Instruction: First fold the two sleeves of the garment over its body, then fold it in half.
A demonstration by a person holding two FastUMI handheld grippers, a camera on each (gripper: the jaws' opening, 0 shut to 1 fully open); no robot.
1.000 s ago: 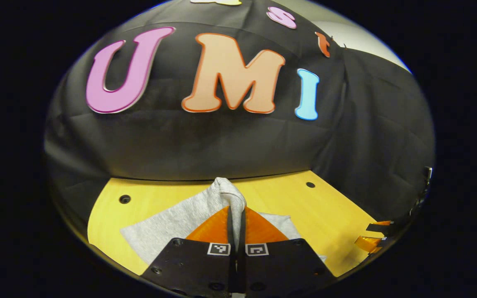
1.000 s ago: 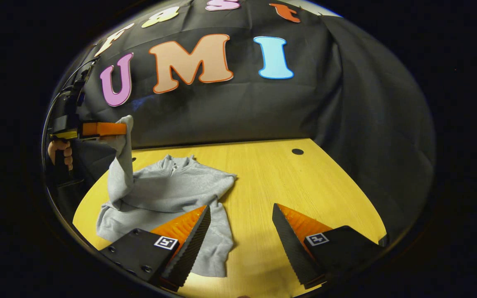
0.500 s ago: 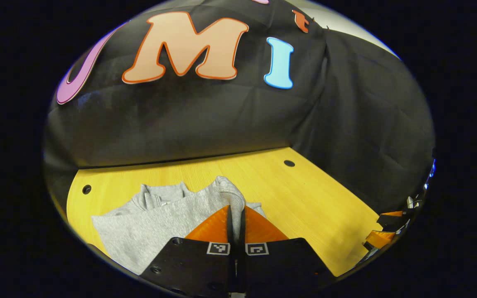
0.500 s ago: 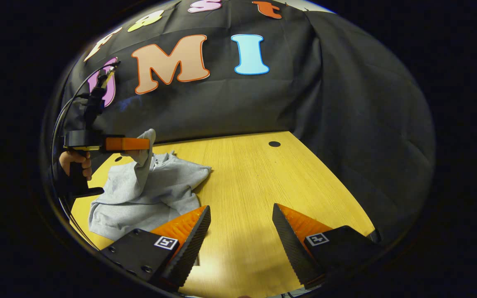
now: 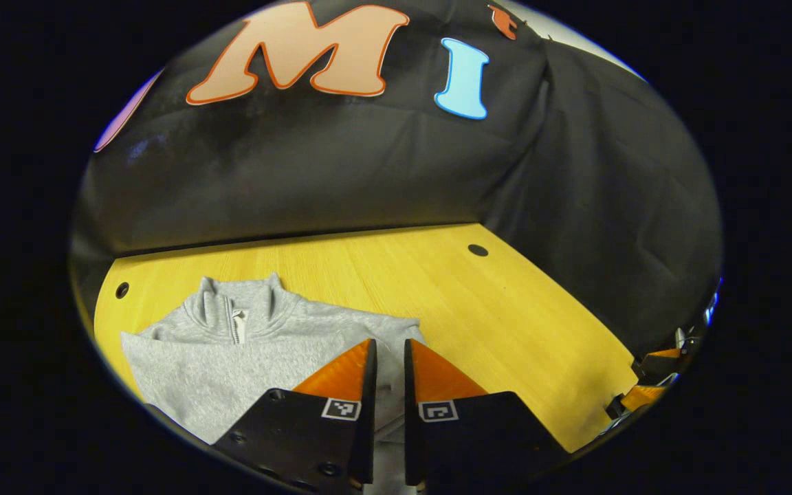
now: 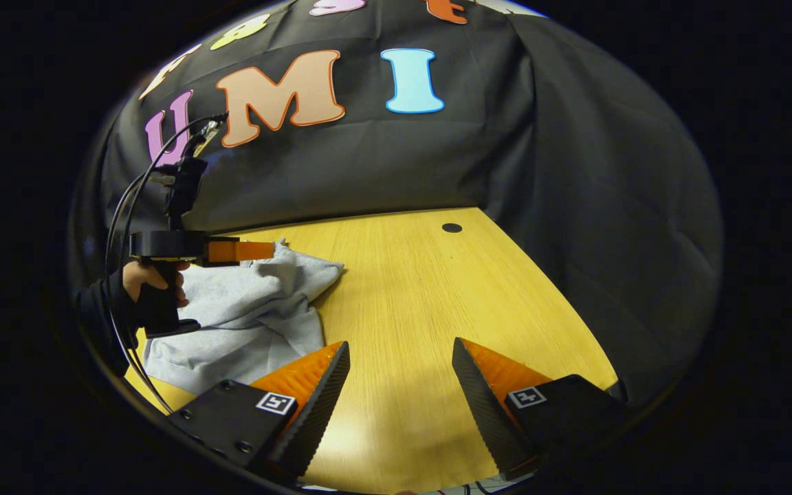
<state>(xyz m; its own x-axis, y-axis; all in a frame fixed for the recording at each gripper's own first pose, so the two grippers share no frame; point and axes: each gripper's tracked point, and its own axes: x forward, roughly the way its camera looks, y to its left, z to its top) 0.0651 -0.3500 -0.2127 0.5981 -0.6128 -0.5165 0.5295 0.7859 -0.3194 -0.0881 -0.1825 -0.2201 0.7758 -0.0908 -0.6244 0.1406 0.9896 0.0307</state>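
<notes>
A grey zip-neck sweatshirt [image 5: 231,354] lies on the yellow wooden table [image 5: 506,323], collar [image 5: 234,320] toward the back wall. In the left gripper view my left gripper [image 5: 389,347] hovers just above its right side, fingers a narrow gap apart with nothing pinched between them. The right gripper view has the same garment [image 6: 245,316] rumpled at the left, with a sleeve folded onto the body. There the left gripper [image 6: 262,251], held by a hand [image 6: 152,275], sits low over the cloth. My right gripper [image 6: 399,350] stands wide open above bare table, right of the garment.
Round holes mark the tabletop [image 5: 478,249] [image 5: 122,289] [image 6: 451,227]. The black cloth wall closes the back and right side. A black cable [image 6: 128,199] loops from the left gripper. Part of the right gripper [image 5: 650,378] is seen at the far right edge of the left gripper view.
The left gripper carried the sleeve down and across onto the body, then let it go; its fingers have parted. The right gripper stayed open and shifted slightly right.
</notes>
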